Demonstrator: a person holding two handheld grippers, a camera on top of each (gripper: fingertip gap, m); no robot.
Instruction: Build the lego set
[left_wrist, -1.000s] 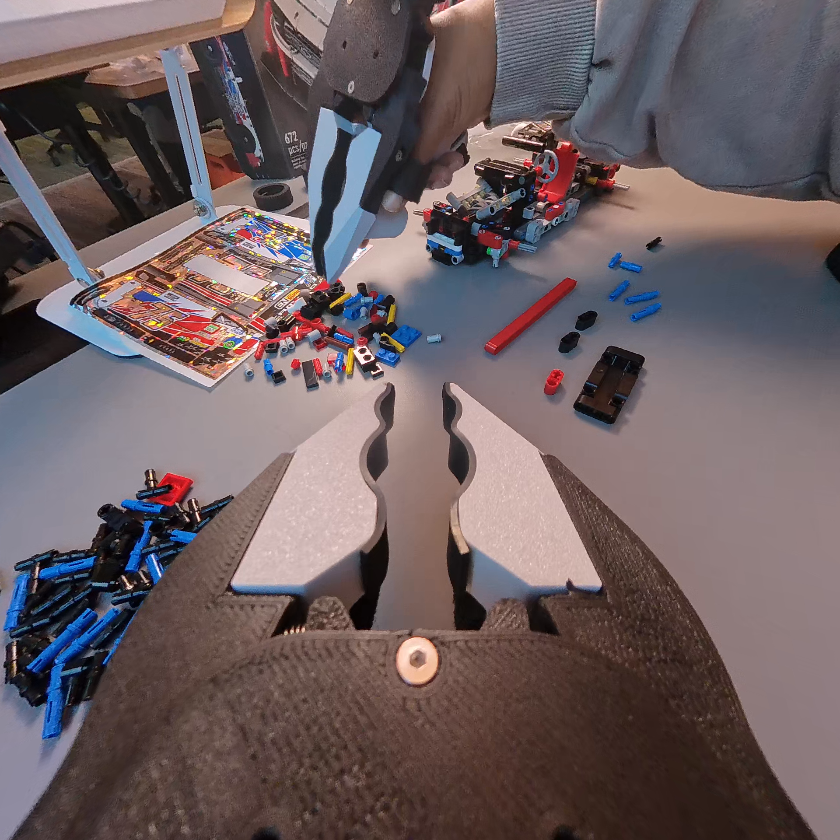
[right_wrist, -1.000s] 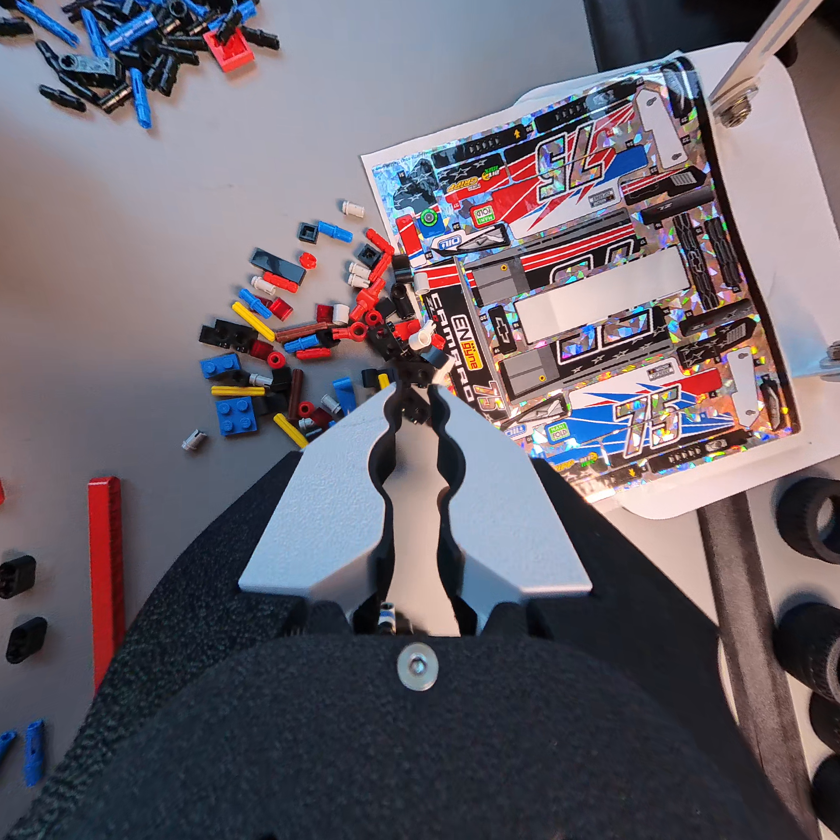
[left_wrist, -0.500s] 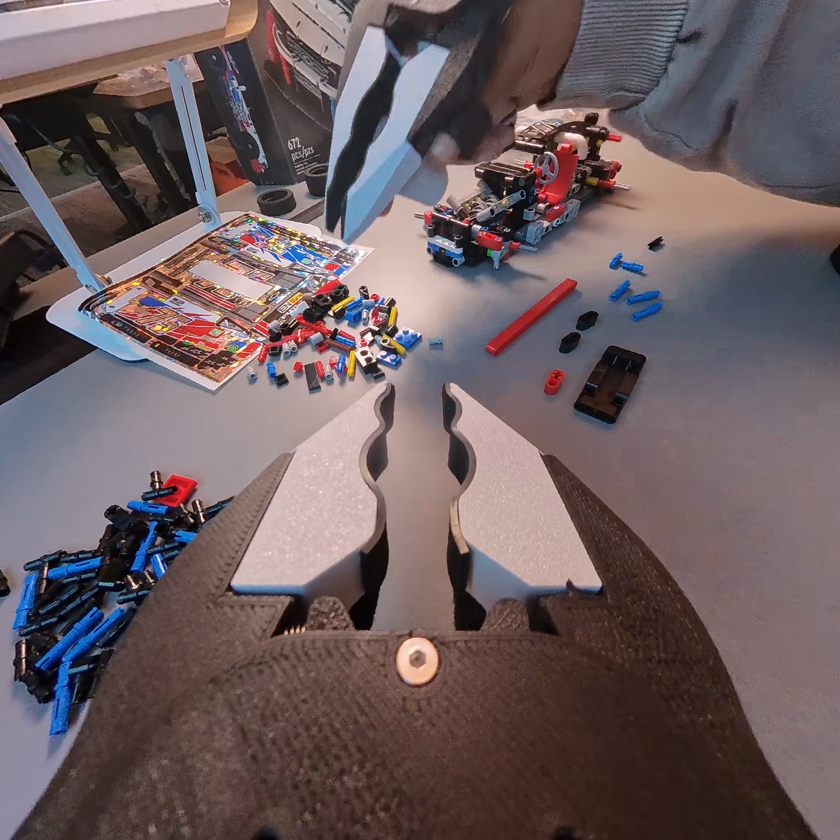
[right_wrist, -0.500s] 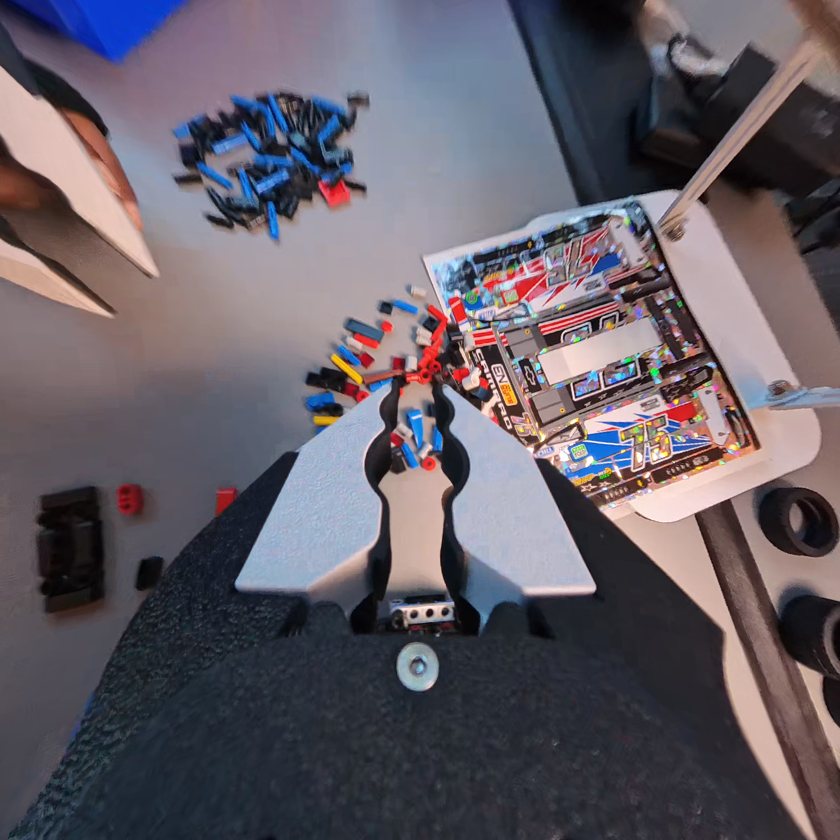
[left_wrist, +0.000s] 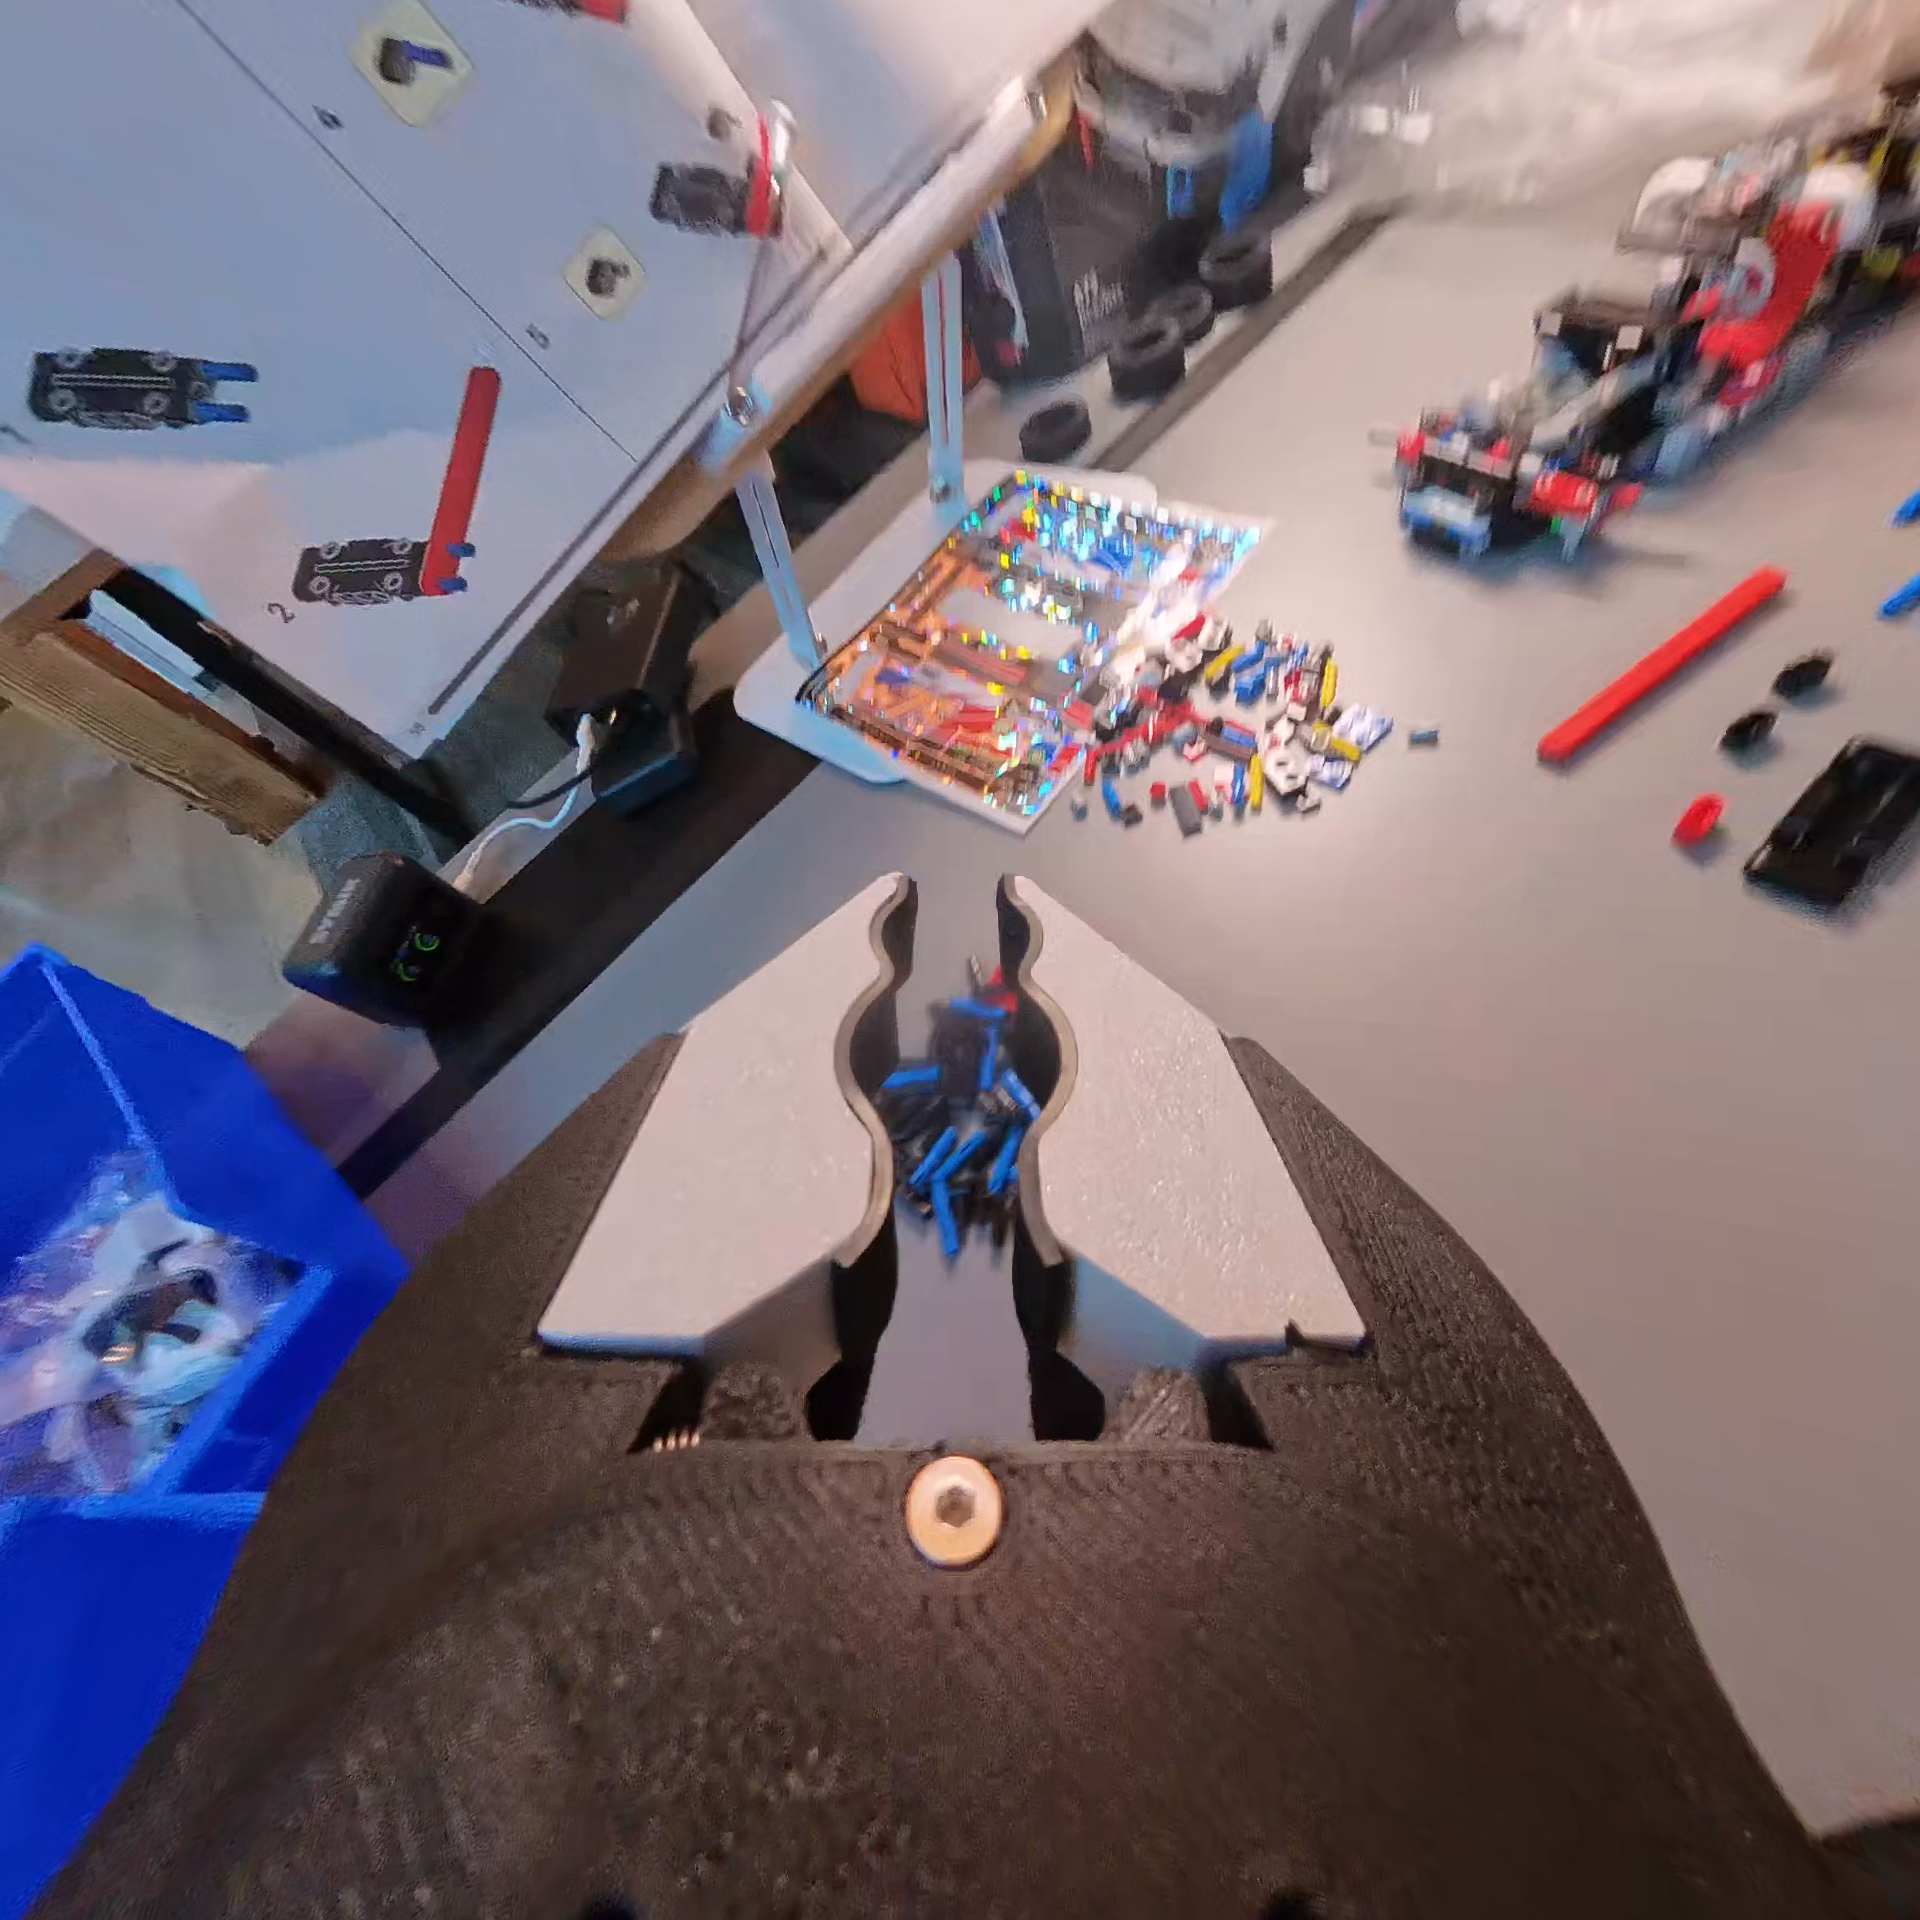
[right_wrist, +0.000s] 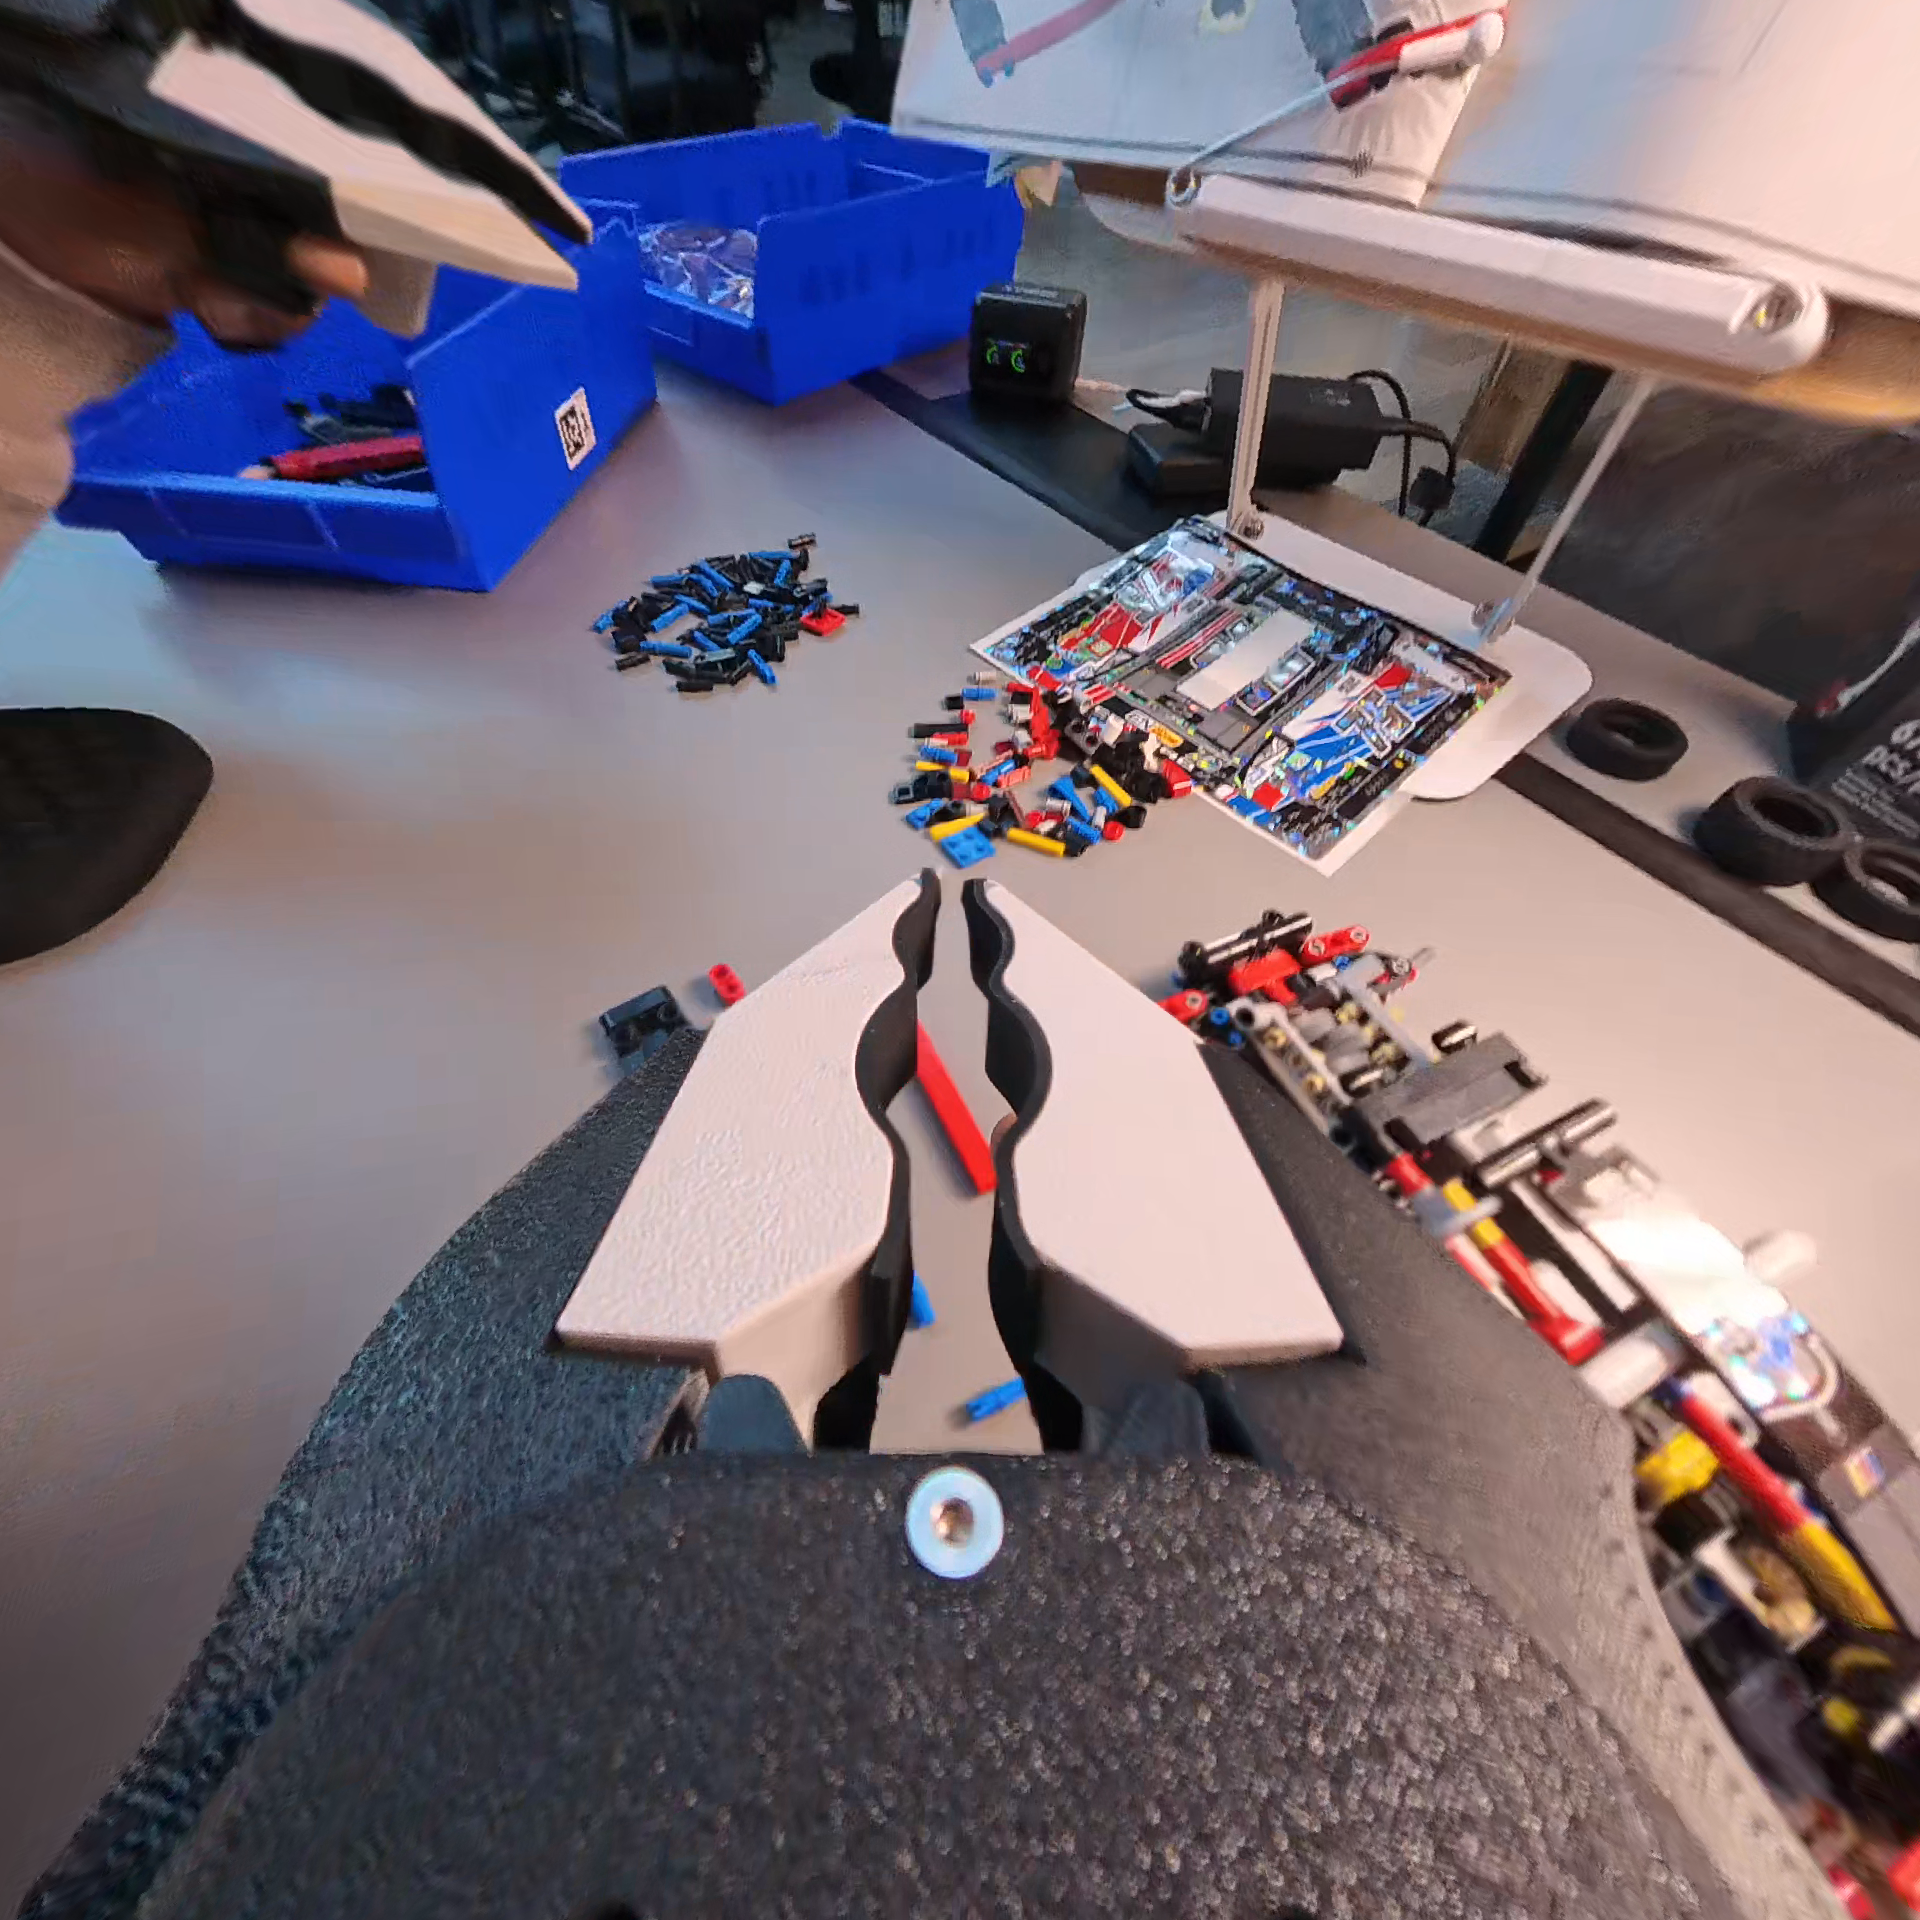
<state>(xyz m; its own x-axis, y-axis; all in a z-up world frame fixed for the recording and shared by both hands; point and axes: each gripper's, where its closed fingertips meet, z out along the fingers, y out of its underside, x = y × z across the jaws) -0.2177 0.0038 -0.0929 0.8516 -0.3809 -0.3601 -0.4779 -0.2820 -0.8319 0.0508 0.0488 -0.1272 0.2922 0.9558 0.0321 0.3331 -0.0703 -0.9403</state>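
Left gripper has jaws slightly parted and holds nothing; it has swung up and left since a second ago, from facing the parts spread to hanging above the blue-and-black pin pile, which shows through the gap between its fingers. Right gripper is nearly closed with a thin slit and nothing in it; a second ago its tips were down in the mixed small-parts pile at the sticker sheet, now it has lifted clear and pulled back without a piece, over the red beam with the part-built car chassis just beside it on its right. A loose blue pin lies under its jaws. Black plate piece and small red connector sit near the beam. Blue bins at the far table edge, tyres off to the right. Instruction booklet on its stand overhead now fills the left view. Judgement: the pick from the mixed pile came to nothing or was dropped; both tools are repositioning, left likely for a pin, right for the beam. Build is still midway.
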